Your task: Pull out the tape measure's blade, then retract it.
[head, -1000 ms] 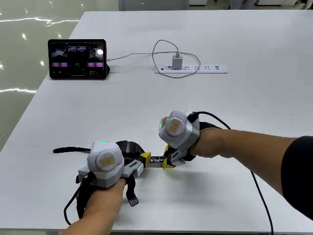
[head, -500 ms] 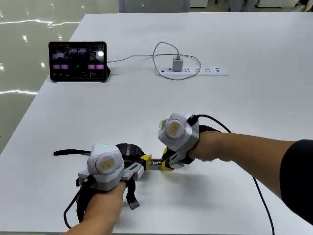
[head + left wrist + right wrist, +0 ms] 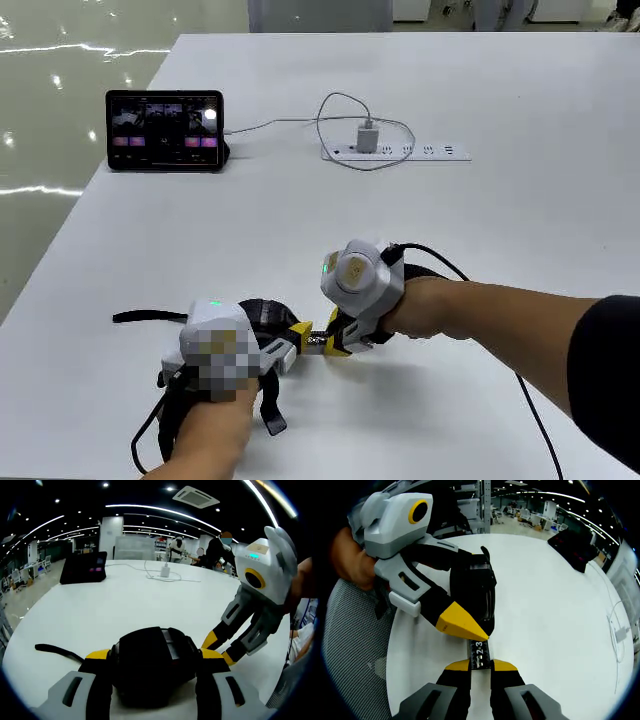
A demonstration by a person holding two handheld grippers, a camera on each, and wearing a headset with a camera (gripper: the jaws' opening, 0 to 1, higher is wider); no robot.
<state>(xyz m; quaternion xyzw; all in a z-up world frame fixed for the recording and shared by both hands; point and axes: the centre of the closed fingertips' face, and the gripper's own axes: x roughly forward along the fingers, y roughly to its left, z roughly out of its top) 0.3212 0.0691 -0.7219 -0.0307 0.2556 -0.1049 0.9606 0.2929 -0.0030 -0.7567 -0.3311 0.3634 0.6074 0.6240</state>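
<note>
head view: left hand-held gripper (image 3: 287, 338) covers most of the tape measure (image 3: 262, 309).

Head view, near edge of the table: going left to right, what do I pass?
The black strap → left tongs, clamped on the tape measure case → blade → right tongs, pinching the blade → the person's forearm.

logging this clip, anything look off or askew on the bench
Nothing stands out. The tape measure sits clamped in the left gripper, the right gripper pinches a short straight length of blade, and the tablet stands propped up; the charger cable just loops loosely at the power strip.
</note>
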